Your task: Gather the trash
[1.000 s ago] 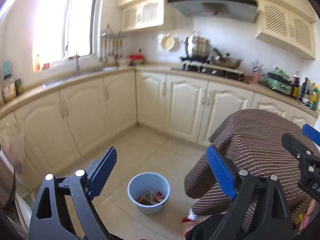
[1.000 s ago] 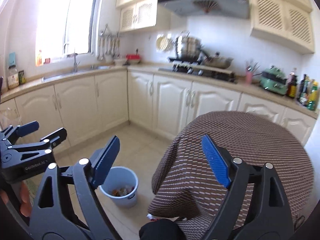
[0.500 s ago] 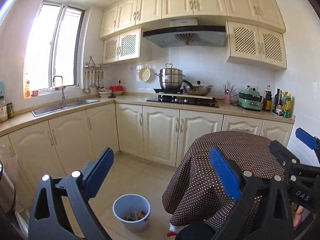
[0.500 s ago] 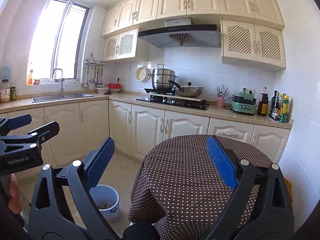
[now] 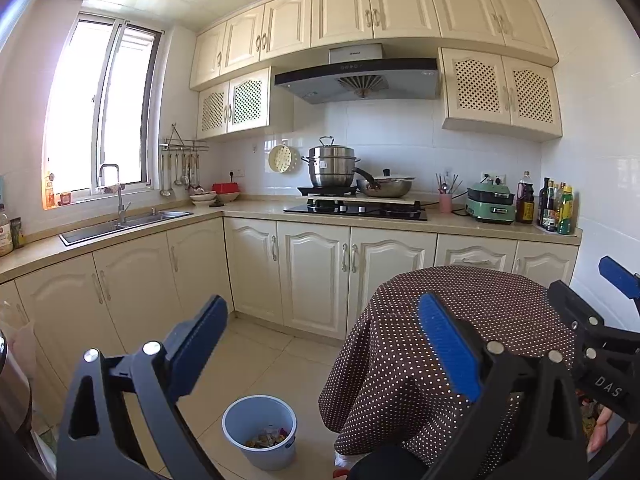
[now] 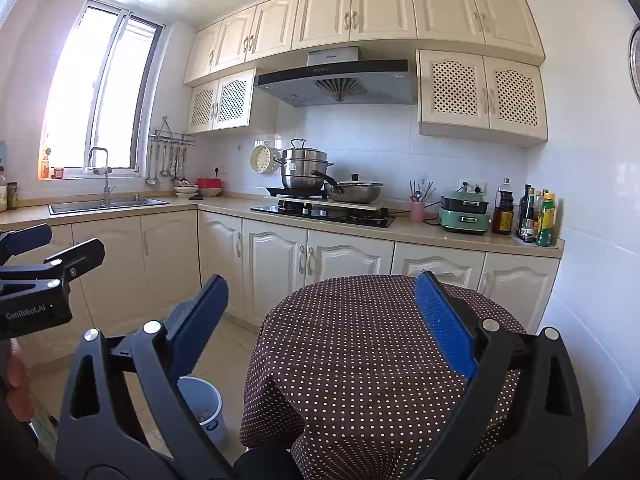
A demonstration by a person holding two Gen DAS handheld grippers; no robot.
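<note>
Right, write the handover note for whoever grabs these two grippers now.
Left gripper: open, nothing between its fingers; its jaws have just been opening.
Right gripper: open and empty too; jaws just opened wider.
Bin: on the floor beside the cloth-covered table, upright, with mixed wrappers lying in the bottom.
Done: some trash is already in the bin.
Left: no loose trash shows on the table or floor in these views; check around before stopping.

You face a kitchen: a steel pot (image 5: 331,167) and a pan (image 5: 386,187) sit on the stove (image 5: 356,209), a sink (image 5: 124,222) lies under the window (image 5: 102,116), bottles (image 5: 554,210) crowd the counter's right end.
</note>
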